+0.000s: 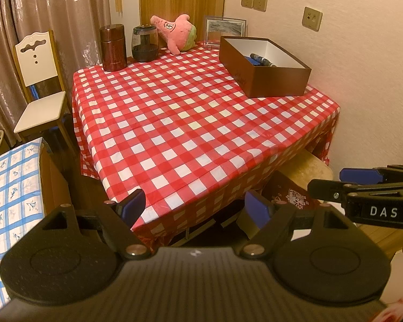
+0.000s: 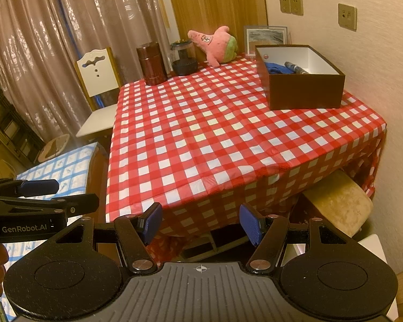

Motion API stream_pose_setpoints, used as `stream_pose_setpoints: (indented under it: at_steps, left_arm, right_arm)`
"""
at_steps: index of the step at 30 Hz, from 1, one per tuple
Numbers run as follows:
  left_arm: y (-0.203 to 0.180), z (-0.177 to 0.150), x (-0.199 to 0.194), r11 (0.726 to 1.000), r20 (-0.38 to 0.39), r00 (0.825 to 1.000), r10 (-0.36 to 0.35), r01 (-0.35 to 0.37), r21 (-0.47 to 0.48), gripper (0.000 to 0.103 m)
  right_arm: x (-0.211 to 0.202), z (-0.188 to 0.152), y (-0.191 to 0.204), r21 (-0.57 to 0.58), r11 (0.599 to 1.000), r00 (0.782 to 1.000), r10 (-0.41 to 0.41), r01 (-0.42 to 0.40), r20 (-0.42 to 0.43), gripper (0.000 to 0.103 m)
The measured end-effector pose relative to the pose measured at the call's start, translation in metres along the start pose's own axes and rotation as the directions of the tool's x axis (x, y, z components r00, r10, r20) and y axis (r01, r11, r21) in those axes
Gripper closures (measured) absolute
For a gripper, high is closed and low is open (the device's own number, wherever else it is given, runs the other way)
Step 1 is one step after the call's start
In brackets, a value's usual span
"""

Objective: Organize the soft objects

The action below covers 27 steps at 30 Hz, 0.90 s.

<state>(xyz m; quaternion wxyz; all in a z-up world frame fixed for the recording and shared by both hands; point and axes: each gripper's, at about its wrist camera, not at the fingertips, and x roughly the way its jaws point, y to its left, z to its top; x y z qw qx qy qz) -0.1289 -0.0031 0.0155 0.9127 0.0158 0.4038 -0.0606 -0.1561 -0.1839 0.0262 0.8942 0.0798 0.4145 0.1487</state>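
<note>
A pink star-shaped plush toy lies at the far edge of the table with the red-and-white checked cloth. At the far right stands an open brown box, holding a blue cloth and a dark rolled item. My left gripper hangs open and empty in front of the table's near edge. My right gripper is beside it, also open with nothing between its blue pads. Both are far from the toy and the box.
A brown canister and a glass jar stand at the table's far left, a picture frame against the wall. A white chair sits left of the table, a blue-patterned surface near left, a cushioned stool under the table's right side.
</note>
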Motion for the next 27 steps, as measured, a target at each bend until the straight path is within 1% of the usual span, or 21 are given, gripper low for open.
stream_pose_setpoints:
  at_steps: [20,27]
  left_arm:
    - [-0.0021,0.0000,0.0000,1.000,0.003,1.000,0.001,-0.001,0.000,0.023]
    - [-0.0044,0.0076,0.0036,1.000,-0.001,1.000,-0.008,0.008,0.002,0.023]
  right_arm:
    - [0.0000,-0.0006,-0.0019,-0.001,1.000,1.000,0.002,-0.002,0.001,0.039]
    - [-0.0001,-0.0006,-0.0033,0.001,1.000,1.000,0.000,0.000,0.000,0.039]
